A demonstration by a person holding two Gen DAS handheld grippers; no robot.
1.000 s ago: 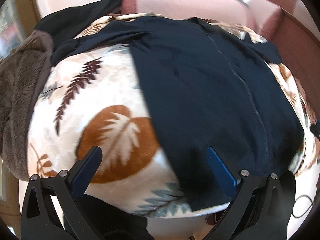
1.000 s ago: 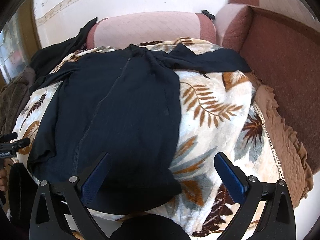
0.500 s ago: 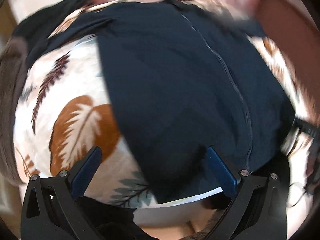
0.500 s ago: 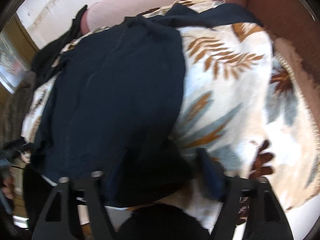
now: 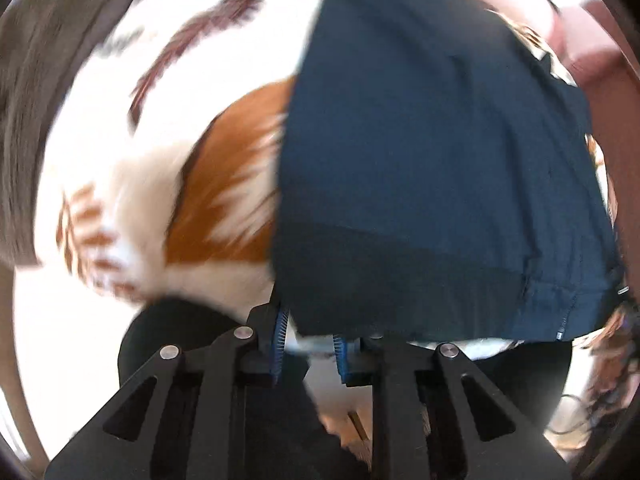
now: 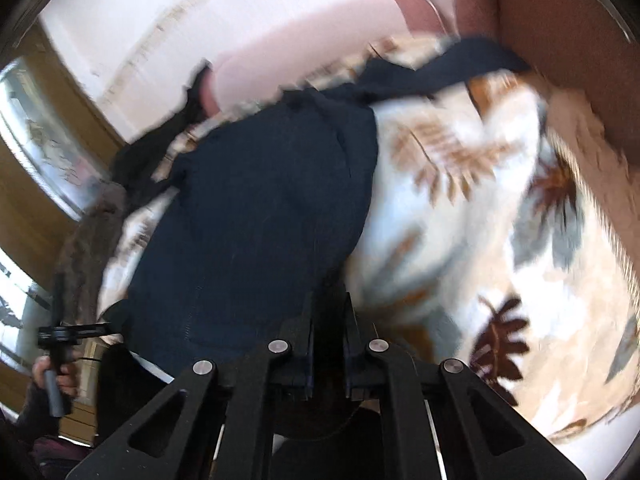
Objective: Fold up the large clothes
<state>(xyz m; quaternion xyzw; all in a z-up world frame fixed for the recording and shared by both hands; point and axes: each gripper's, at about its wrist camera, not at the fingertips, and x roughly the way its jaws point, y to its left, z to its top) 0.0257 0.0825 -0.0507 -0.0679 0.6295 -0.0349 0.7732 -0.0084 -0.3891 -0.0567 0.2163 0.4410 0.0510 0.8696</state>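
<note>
Fingers on both grippers stood wide apart a second ago, hovering over the near hem; now both sets have drawn together at that hem. In the left wrist view, the left gripper (image 5: pixel 308 344) shows a narrow gap between its blue pads, with the garment's near-left corner hanging right above them, so whether cloth is truly pinched I cannot tell. In the right wrist view, the right gripper (image 6: pixel 328 344) has its jaws pressed nearly together on the near-right corner of the navy garment (image 6: pixel 256 216), apparently clamped on it. Judging from this, the reach is over and the grasp is made; lifting the hem toward 12 o'clock for the first fold likely comes next.

The garment lies spread flat on a leaf-print blanket (image 6: pixel 500 240), running from 6 toward 12 o'clock, a sleeve trailing out toward 1 o'clock. Pink cushions (image 6: pixel 304 44) sit at 12 o'clock, a brown sofa back (image 6: pixel 568 40) at 2 o'clock, a brown fleece throw (image 5: pixel 36 92) at 9 o'clock. Both views are motion-blurred.
</note>
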